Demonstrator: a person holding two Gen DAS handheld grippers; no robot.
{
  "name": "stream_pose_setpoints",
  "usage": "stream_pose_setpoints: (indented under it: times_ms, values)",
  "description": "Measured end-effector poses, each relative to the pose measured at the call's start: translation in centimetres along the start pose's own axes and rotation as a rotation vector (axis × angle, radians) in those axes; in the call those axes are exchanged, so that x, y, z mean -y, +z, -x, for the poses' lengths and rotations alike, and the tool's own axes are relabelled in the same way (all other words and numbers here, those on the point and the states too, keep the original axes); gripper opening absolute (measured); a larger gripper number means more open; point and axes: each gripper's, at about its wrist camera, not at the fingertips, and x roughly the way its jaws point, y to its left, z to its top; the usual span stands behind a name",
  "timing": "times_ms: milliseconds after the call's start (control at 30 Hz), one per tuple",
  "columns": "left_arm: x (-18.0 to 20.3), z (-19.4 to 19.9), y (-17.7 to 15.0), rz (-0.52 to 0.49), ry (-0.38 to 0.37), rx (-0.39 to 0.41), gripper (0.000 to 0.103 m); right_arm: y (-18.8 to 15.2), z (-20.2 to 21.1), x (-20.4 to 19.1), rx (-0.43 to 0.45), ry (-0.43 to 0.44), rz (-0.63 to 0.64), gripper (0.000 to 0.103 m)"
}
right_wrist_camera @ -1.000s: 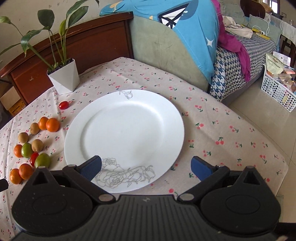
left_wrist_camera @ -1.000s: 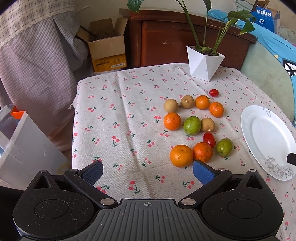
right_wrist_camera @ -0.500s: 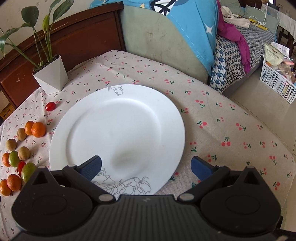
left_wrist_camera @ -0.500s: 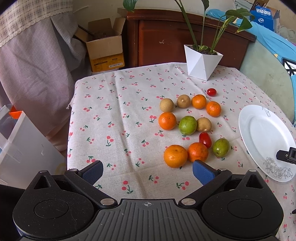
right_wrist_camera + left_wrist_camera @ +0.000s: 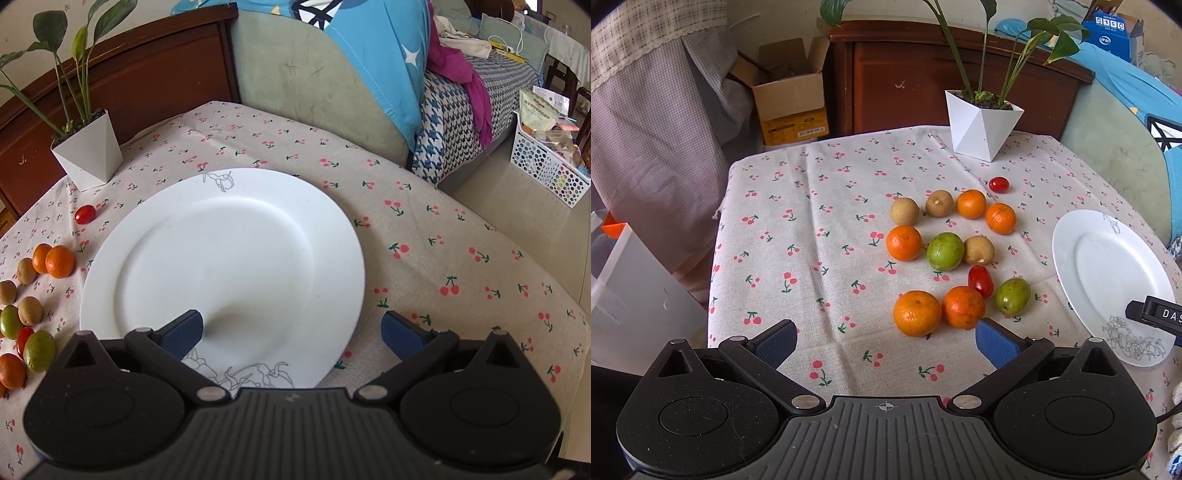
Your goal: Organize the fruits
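The left gripper [image 5: 884, 341], jaws wide and empty, has crept closer to the fruit cluster on the cherry-print tablecloth [image 5: 812, 206], the nearest orange [image 5: 916, 313] just ahead (nothing lifted yet). Rightward, the right gripper [image 5: 291, 330], equally wide, has lowered over the bare white plate [image 5: 229, 258], likely readying delivery.

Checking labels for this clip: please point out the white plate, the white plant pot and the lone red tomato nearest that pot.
white plate [image 5: 221, 251]: right wrist view, bare centre of the dish.
white plant pot [image 5: 979, 129]: left wrist view, front facet.
red tomato [image 5: 998, 184]: left wrist view, middle of its skin.
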Motion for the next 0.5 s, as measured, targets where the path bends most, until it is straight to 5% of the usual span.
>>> stream_pose_setpoints:
  times_ms: [500]
  values:
    - [-1.0, -1.0, 0.0, 0.038, 0.025, -0.028, 0.103, 0.5, -0.8, -3.0, 0.024, 0.031, 0.053, 0.102]
